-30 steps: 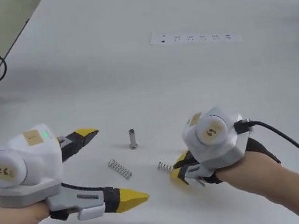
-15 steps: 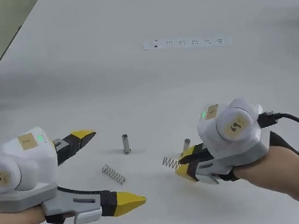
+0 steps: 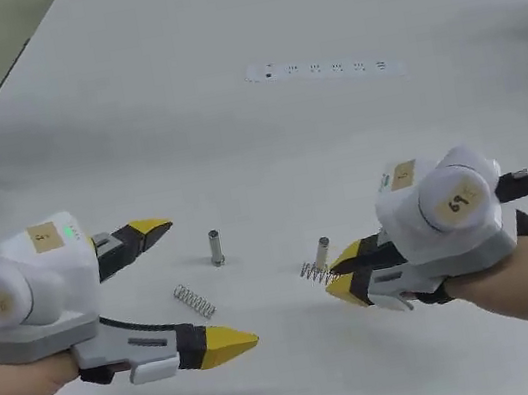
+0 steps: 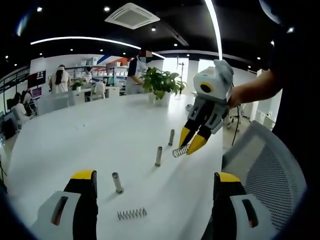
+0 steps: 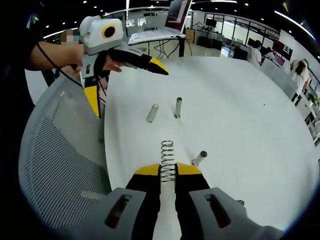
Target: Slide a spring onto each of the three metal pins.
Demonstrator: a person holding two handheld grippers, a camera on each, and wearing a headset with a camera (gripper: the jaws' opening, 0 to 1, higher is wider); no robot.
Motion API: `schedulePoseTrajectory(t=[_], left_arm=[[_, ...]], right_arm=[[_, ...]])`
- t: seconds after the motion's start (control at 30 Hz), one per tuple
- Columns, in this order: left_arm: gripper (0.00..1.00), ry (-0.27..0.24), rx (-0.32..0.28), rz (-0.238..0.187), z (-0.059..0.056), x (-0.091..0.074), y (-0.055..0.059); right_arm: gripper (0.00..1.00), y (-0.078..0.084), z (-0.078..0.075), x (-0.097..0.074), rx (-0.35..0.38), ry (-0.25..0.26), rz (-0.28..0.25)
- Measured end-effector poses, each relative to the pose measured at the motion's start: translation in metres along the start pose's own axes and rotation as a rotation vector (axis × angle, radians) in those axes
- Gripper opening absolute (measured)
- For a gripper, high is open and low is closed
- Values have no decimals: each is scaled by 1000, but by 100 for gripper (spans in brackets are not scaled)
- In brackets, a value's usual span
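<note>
Right gripper clamping one end of thin coiled steel spring, free end pointing forward; short grey metal pin standing just beside it on white workbench; left gripper gaping wide, carrying nothing. Judging best approach: tipping spring upright, centring its open end over the pin top, lowering straight; sideways nudging is probably risking toppling the pin.
</note>
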State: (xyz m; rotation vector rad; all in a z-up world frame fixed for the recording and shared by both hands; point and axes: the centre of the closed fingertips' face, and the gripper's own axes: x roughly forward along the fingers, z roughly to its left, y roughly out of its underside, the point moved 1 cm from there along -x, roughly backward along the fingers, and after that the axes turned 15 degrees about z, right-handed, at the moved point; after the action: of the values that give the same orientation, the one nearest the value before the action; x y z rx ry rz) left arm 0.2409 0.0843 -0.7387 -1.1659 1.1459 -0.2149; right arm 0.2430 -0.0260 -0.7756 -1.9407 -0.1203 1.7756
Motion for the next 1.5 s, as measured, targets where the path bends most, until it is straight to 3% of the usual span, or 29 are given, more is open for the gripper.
schedulePoseTrajectory(t=[0.13,0.27,0.37,0.4,0.5,0.7,0.9,1.13,1.37,1.5], left_arm=[[91,-24,28,-49,0,-2,-14],[87,8,49,-78,-7,0,-25],[81,54,67,-55,-15,8,-23],[78,102,57,-32,-22,13,-19],[67,148,85,2,-30,21,-14],[52,234,79,-18,-47,32,-23],[42,280,97,5,-57,45,-21],[35,315,103,-20,-64,50,-30],[31,332,118,-23,-70,56,-31],[24,347,119,-35,-74,57,-35]], right_arm=[[7,3,2,0,-24,-8,7],[7,4,6,-2,-44,-16,9],[7,5,7,-5,-66,-19,9],[7,6,7,-6,-72,-23,11],[7,8,7,-9,-94,-21,18],[7,9,9,-15,-129,-26,17],[7,8,16,-19,-149,-30,4],[7,8,19,-22,-208,-25,-9],[7,3,22,-30,-246,-30,-46],[7,0,26,-33,-282,-27,-69]])
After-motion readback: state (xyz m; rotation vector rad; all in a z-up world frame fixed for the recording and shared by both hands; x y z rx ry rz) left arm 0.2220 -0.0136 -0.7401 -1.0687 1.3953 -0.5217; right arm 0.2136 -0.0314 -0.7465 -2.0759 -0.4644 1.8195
